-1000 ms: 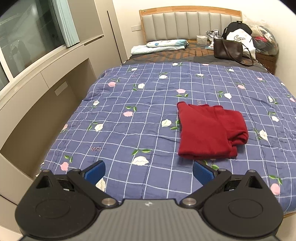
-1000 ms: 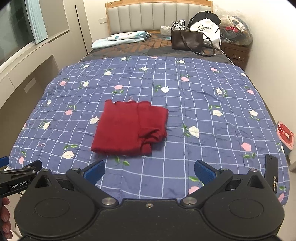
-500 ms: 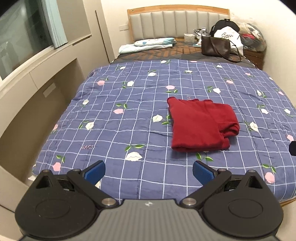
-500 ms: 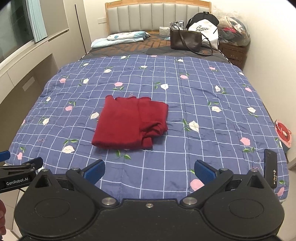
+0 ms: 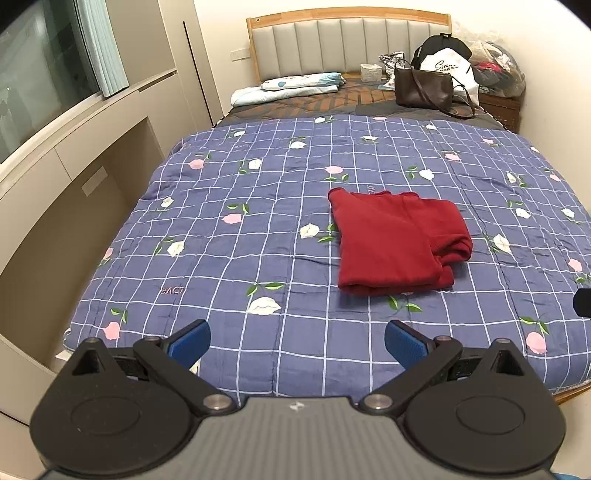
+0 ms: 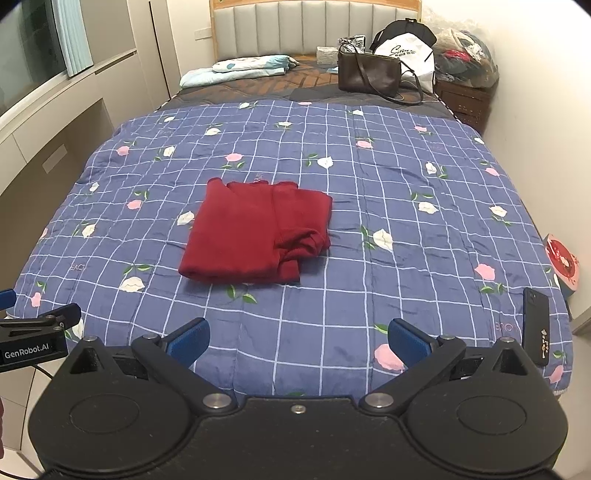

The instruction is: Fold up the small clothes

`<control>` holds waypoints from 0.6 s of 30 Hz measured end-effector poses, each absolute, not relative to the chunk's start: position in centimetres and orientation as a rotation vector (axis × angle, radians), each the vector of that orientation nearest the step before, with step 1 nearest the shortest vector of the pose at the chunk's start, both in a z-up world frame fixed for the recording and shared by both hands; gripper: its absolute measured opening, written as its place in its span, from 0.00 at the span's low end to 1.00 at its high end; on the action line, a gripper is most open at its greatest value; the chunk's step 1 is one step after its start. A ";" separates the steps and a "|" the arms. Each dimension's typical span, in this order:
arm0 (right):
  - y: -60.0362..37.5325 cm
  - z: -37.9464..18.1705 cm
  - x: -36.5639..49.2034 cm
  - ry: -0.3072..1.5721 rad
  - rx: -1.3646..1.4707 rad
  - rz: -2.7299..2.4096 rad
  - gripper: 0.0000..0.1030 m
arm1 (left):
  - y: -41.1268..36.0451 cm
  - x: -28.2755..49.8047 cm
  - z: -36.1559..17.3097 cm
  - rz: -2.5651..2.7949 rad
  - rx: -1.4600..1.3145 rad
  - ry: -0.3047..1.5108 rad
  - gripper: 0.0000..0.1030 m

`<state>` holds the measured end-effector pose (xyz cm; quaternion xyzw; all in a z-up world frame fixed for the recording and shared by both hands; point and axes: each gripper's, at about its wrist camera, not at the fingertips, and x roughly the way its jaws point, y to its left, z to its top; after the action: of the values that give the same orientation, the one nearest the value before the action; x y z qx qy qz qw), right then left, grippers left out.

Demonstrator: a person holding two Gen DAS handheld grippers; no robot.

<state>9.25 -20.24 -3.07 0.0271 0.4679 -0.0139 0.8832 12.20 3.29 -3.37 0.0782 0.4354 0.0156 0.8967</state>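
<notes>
A dark red knitted garment lies folded into a rough rectangle on the blue checked quilt with pink and white flowers that covers most of the bed; in the right wrist view the same garment sits a little left of the quilt's middle, its bunched sleeve edge turned toward the right. The left gripper hangs above the foot of the bed with its blue-padded fingers spread wide and nothing between them, well short of the garment. The right gripper is likewise spread wide and empty, also near the foot edge. A black phone lies on the quilt's near right corner, just beside the right gripper's right finger. At the head end, a dark brown leather shoulder bag stands closed on the brown mattress cover, so what it holds cannot be told. Behind it a white drawstring bag with black lettering leans under a black cap. On the wooden bedside cabinet rests a clear plastic sack stuffed with mixed clothes. A folded pale blue blanket lies by the grey padded headboard.
</notes>
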 end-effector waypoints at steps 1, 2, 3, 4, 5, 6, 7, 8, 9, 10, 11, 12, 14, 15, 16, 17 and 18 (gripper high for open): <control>-20.2 -3.1 9.2 0.974 0.057 -0.030 0.99 | 3.2 12.2 -3.4 0.031 0.163 0.902 1.00; -20.2 -3.1 9.2 0.975 0.058 -0.030 0.99 | 3.2 12.1 -3.4 0.031 0.165 0.901 1.00; -20.2 -3.0 9.1 0.975 0.058 -0.030 0.99 | 3.2 12.1 -3.3 0.029 0.166 0.901 1.00; -20.2 -3.0 9.1 0.974 0.058 -0.030 0.99 | 3.2 12.0 -3.3 0.029 0.166 0.900 1.00; -20.2 -3.0 9.1 0.974 0.058 -0.030 0.99 | 3.1 12.0 -3.3 0.029 0.166 0.900 1.00; -20.2 -3.0 9.1 0.974 0.058 -0.030 0.99 | 3.1 12.0 -3.3 0.028 0.166 0.900 1.00; -20.2 -3.0 9.1 0.974 0.057 -0.030 0.99 | 3.1 12.0 -3.3 0.028 0.166 0.901 1.00; -20.2 -3.0 9.1 0.974 0.058 -0.030 0.99 | 3.2 11.9 -3.3 0.028 0.166 0.901 1.00; -20.2 -3.0 9.1 0.973 0.058 -0.031 0.99 | 3.2 11.9 -3.3 0.027 0.166 0.900 1.00; -20.2 -3.0 9.0 0.973 0.058 -0.031 0.99 | 3.2 11.9 -3.3 0.027 0.166 0.900 1.00; -20.2 -3.0 9.0 0.972 0.058 -0.031 0.99 | 3.1 11.9 -3.3 0.028 0.166 0.900 1.00; -20.2 -3.0 9.0 0.973 0.058 -0.030 0.99 | 3.1 11.9 -3.3 0.027 0.167 0.900 1.00; -20.2 -3.0 9.0 0.973 0.058 -0.030 0.99 | 3.1 11.8 -3.3 0.026 0.168 0.899 1.00; -20.2 -3.0 9.0 0.973 0.058 -0.030 0.99 | 3.1 11.8 -3.3 0.026 0.168 0.899 1.00; -20.2 -3.0 9.0 0.973 0.057 -0.030 0.99 | 3.1 11.8 -3.3 0.026 0.168 0.900 1.00; -20.2 -3.0 9.0 0.973 0.057 -0.030 0.99 | 3.1 11.8 -3.3 0.026 0.168 0.900 1.00; -20.2 -3.0 9.0 0.973 0.057 -0.030 0.99 | 3.1 11.8 -3.3 0.027 0.167 0.900 1.00</control>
<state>8.98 -20.22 -3.00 0.0275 0.4673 -0.0145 0.8836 11.81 3.07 -3.33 0.0807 0.4345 0.0128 0.8970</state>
